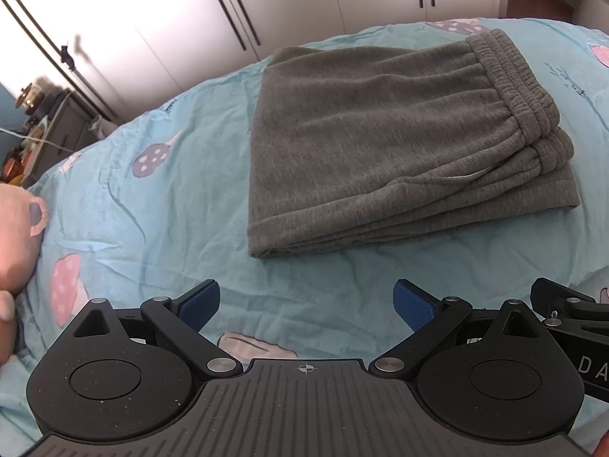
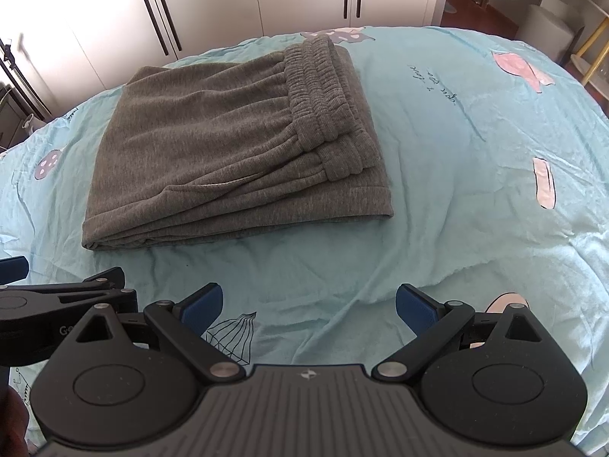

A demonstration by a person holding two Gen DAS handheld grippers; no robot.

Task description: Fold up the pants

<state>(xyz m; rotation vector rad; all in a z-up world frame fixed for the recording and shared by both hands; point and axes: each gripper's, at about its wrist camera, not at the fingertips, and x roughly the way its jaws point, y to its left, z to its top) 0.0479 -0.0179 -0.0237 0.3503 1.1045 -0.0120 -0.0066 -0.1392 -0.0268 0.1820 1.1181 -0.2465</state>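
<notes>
Grey sweatpants (image 1: 380, 144) lie folded in a compact stack on the light blue bedsheet (image 1: 152, 209), elastic waistband on top at the right. They also show in the right wrist view (image 2: 228, 152). My left gripper (image 1: 306, 304) is open and empty, held above the sheet a little in front of the stack. My right gripper (image 2: 309, 308) is open and empty too, just right of the left one, whose black body (image 2: 57, 304) shows at the left edge of the right wrist view. Neither touches the pants.
The sheet (image 2: 475, 152) has printed mushrooms and wrinkles. White wardrobe doors (image 1: 266, 0) stand behind the bed. A cluttered nightstand (image 1: 45, 125) is at far left, a pink plush toy (image 1: 15, 236) on the bed's left edge, a yellow-legged stand (image 2: 590, 49) at far right.
</notes>
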